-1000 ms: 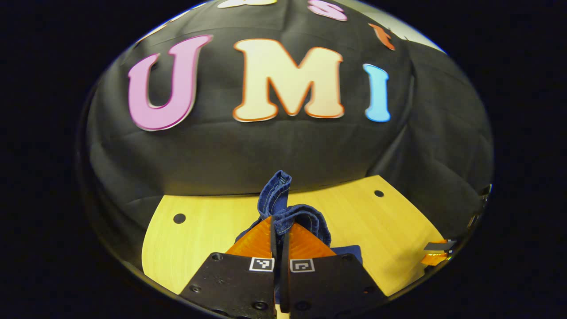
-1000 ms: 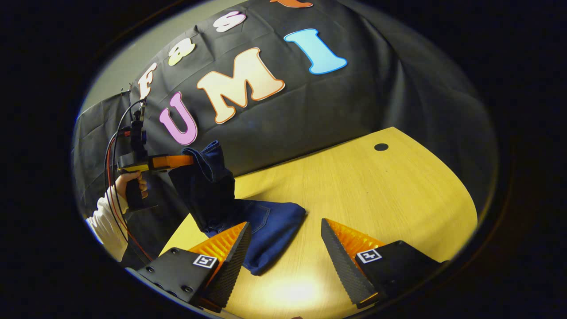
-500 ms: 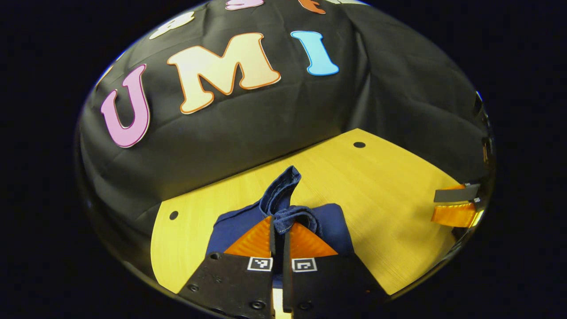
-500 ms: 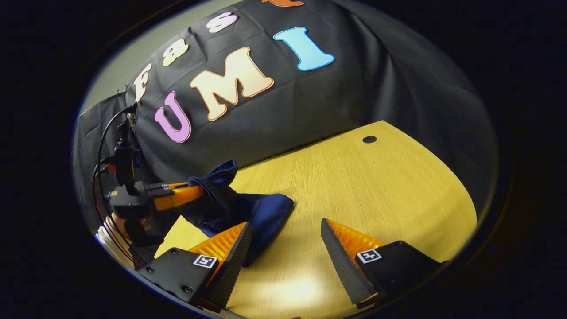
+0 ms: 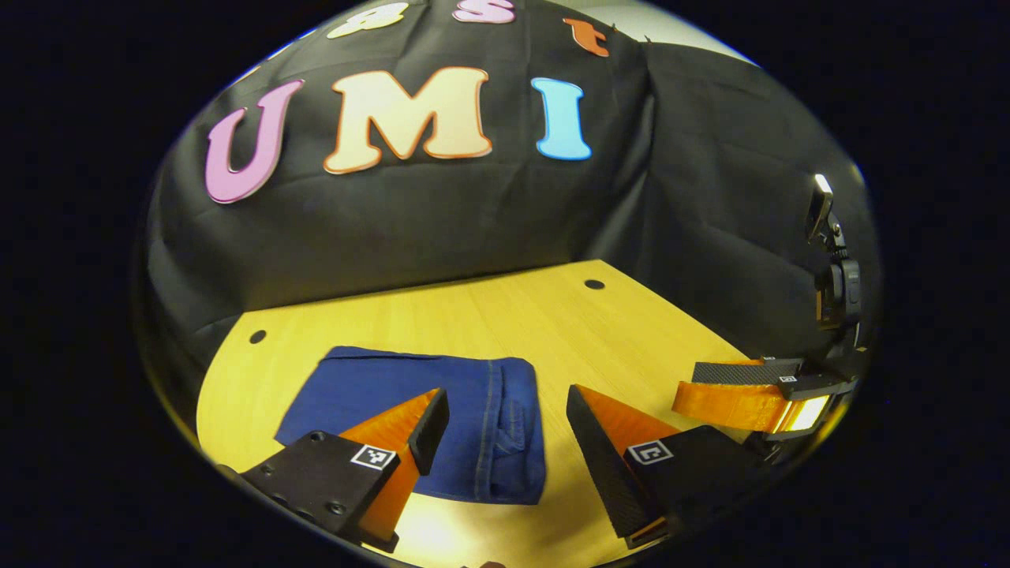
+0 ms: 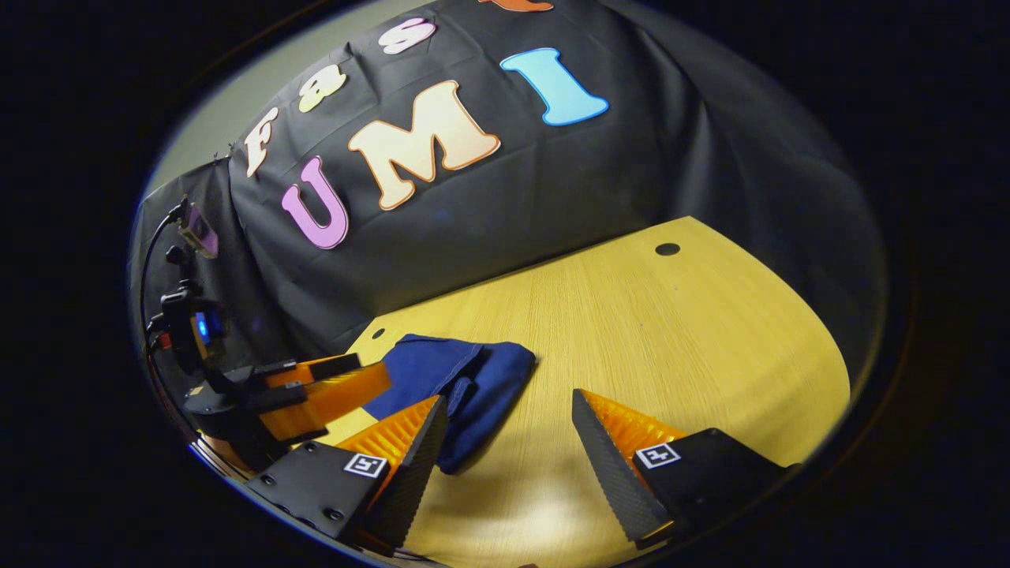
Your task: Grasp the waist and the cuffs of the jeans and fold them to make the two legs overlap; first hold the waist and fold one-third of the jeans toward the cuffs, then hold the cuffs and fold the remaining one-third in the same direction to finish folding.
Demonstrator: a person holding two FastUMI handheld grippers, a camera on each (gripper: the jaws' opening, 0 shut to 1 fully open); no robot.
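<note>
The jeans (image 5: 426,418) lay folded flat on the desk (image 5: 552,323); both grippers' fingers (image 5: 430,418) stood apart, empty, suggesting the fold was finished.

Jeans (image 5: 442,410) lie on table (image 5: 552,323).

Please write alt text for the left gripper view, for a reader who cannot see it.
Dark blue jeans lie folded into a flat packet on a light wooden table. The left gripper is open just above the packet's near edge, touching nothing. The right gripper shows at the right edge, over the table.
</note>
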